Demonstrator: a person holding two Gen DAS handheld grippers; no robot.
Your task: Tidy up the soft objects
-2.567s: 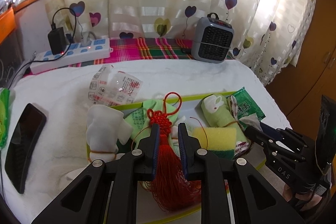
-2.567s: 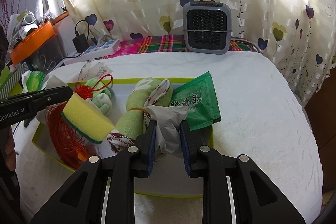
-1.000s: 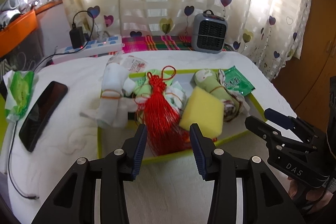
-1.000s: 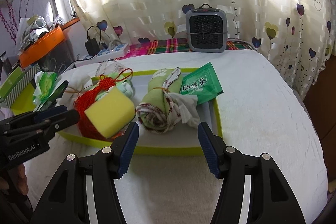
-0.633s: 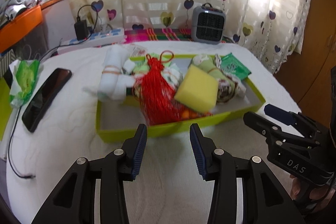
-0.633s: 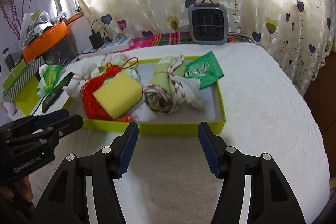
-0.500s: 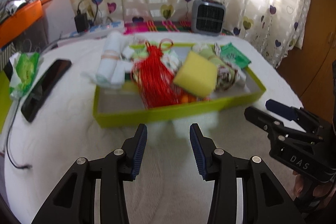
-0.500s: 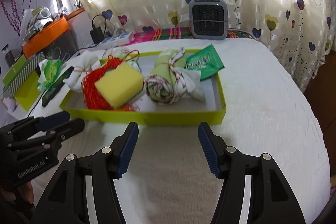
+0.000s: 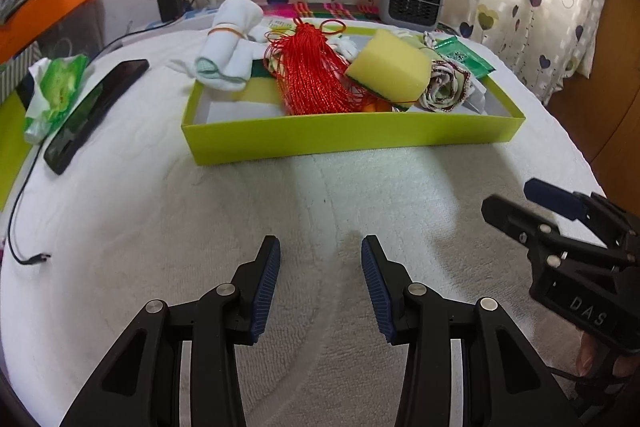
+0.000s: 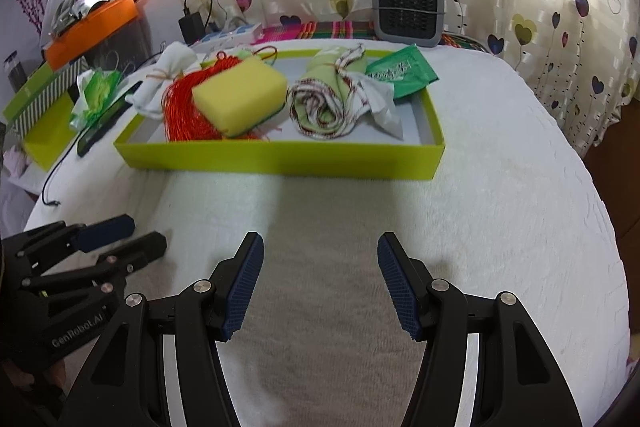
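Observation:
A lime-green tray [image 9: 344, 141] [image 10: 280, 157] lies on the white towel-covered table. Inside it are a red tassel knot [image 9: 312, 75] [image 10: 182, 107], a yellow sponge [image 9: 390, 71] [image 10: 238, 93], a rolled green-and-white cloth [image 10: 324, 99] [image 9: 446, 85] and a green packet [image 10: 402, 73] [image 9: 462, 57]. A white rolled cloth [image 9: 230, 43] [image 10: 160, 79] leans over the tray's far left edge. My left gripper [image 9: 320, 265] is open over bare towel, well short of the tray. My right gripper [image 10: 320, 267] is open too, with nothing between its fingers.
A black phone [image 9: 94, 107] and a green tissue pack [image 9: 56, 91] lie left of the tray, with a cable [image 9: 24, 195] trailing to the table edge. A small grey heater [image 10: 408, 11] and a power strip [image 10: 232, 35] stand at the back by the curtain.
Both grippers let go of the tassel and the cloth, opened and drew back from the tray. Over the last second they sank lower toward the towel, so the tray looks farther and flatter.

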